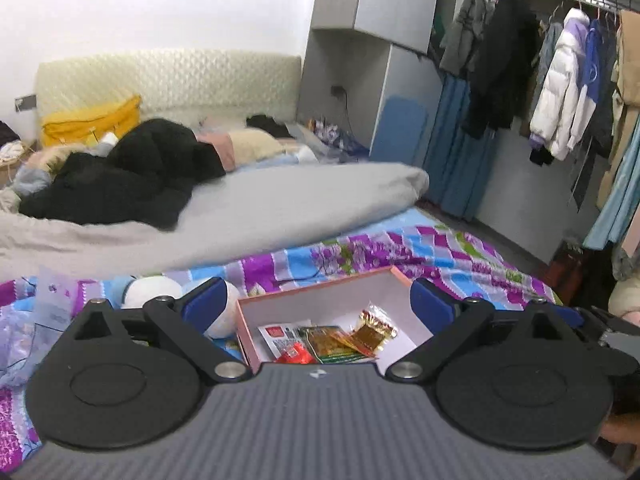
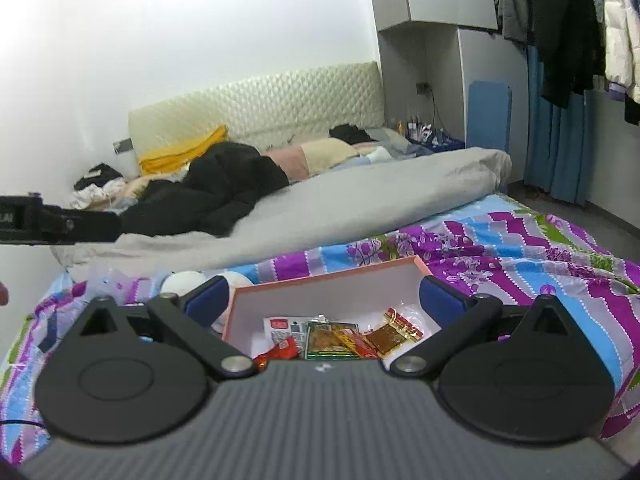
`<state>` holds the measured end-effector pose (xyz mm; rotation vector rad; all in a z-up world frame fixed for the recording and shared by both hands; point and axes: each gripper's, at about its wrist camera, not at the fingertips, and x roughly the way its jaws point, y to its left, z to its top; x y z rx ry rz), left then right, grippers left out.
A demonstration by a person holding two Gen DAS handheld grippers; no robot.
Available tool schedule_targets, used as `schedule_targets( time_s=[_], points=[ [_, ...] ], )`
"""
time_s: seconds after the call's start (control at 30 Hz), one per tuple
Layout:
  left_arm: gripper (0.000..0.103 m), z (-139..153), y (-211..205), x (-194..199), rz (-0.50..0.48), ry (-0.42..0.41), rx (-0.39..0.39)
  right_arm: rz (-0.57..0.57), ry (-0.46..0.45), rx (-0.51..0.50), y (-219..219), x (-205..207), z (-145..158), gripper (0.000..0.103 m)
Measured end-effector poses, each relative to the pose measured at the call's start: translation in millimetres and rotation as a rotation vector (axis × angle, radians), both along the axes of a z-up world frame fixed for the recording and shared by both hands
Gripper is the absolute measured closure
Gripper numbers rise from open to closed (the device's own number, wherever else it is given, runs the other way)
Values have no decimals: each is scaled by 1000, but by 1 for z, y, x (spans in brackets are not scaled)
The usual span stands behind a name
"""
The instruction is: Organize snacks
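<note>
Bed [image 1: 420, 248], covered by a purple, blue and grey patterned sheet [image 2: 520, 264]. Directly on it: a pink-rimmed box [image 1: 320, 294] at lower centre, a white round object [image 1: 152, 290] just left of the box, a grey duvet [image 1: 280, 208] across mid-frame, and a black coat [image 1: 132, 172] with a yellow bag [image 1: 92, 120] at upper left.

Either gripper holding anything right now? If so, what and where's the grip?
Nothing held. Left gripper and right gripper are both open, empty, above the pink box with the snack packets inside.
</note>
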<state>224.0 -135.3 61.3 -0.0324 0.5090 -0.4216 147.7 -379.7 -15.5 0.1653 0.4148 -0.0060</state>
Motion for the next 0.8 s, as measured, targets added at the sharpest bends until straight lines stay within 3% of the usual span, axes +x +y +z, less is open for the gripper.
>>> schedule_targets(
  time_s=[0.1,0.27,0.5,0.8],
  points=[
    [3,4,10,-20,4,-9,-30,4,-15,6,5,-17,2,0],
    [3,1,18,-47,10,-24,-4,-8,-27,11,10,-41,0,0],
    [3,-23,15,-71,-12,-9,50,-26,-17,9,16,-64,-22,0],
    [3,-54,31,-97,-8,51,24,-70,0,3,26,-93,-46,0]
  ],
)
